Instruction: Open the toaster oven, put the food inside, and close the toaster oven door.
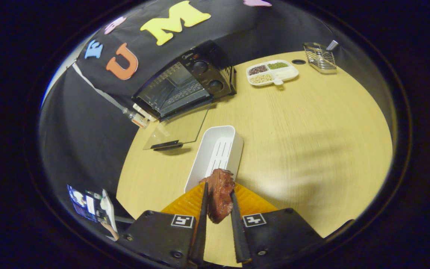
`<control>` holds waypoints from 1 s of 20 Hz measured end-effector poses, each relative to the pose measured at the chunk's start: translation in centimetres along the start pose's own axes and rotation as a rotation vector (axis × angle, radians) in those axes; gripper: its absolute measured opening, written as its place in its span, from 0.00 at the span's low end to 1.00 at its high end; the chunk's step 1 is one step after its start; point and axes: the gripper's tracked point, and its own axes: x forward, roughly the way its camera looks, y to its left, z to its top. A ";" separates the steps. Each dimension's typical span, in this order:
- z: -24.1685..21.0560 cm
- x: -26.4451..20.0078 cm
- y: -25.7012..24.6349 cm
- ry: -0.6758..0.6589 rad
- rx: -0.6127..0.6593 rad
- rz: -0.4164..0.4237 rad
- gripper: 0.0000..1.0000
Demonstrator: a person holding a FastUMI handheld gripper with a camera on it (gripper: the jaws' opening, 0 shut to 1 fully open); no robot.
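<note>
A reddish-brown piece of meat (219, 194) is pinched between both fingers of my gripper (218, 196), which is shut on it and holds it above an orange ridged plate (254, 203). Just beyond the plate lies an empty white rectangular tray (217, 153). Farther ahead and to the left stands the black toaster oven (187, 80) at the table's edge. Its glass door (177, 130) hangs open and lies flat toward me, handle (166, 145) at the near end. The oven's dark inside with wire racks is visible.
The wooden table (304, 142) stretches wide to the right of the tray. At its far side sit a white divided dish of beans and grains (273, 72) and a wire basket (320, 57). Black cloth walls the booth behind the oven.
</note>
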 end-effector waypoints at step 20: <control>8.4 -1.1 11.1 -0.227 0.138 0.121 0.16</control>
